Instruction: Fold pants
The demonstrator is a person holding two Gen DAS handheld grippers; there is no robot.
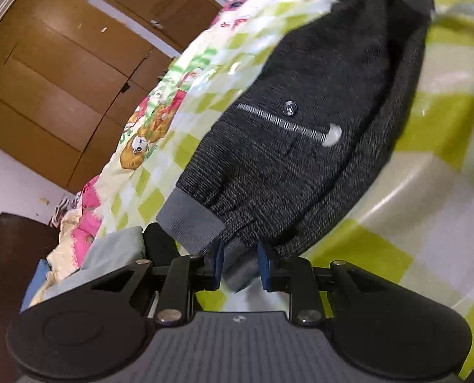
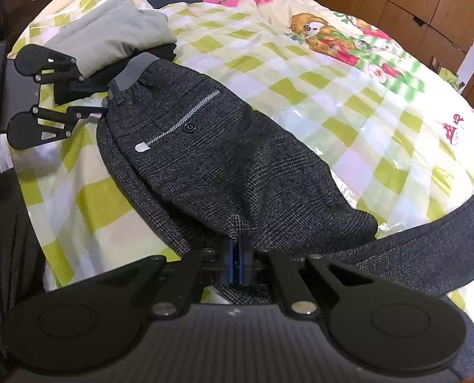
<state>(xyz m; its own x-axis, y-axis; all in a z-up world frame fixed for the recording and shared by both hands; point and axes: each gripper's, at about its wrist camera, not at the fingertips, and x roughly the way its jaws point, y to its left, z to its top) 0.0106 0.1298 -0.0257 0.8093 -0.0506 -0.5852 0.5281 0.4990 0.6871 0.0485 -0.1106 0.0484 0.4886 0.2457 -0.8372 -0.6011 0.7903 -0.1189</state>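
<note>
Blue-padded fingers of the right gripper point(image 2: 237, 260) are pressed together on a bunched fold of the dark grey woven tweed pants point(image 2: 224, 159), pinching the cloth near the crotch, right at its own tips. Off to that gripper's upper left, the left gripper point(image 2: 101, 103) sits at the lighter grey ribbed waistband point(image 2: 134, 70). In its own view the blue pads point(image 1: 218, 263) stand a little apart with the waistband's edge lying between them; whether they truly bite the cloth I cannot tell.

These pants lie on the green-and-white checked quilt with cartoon prints point(image 2: 300, 73), seat side up, the zigzag-trimmed back pocket and its small dark button point(image 2: 190, 126) showing. One leg trails off to the right gripper's right side.

Soft and fairly thick, I judge the fabric will drape and sag rather than hold a line, yet it looks light enough to lift easily. Its coarse weave should grip well. Best holds seem the firm waistband and the seams; a pinch mid-panel would likely just bunch.

Beyond the left gripper rests a folded pale grey garment point(image 2: 109, 36).
</note>
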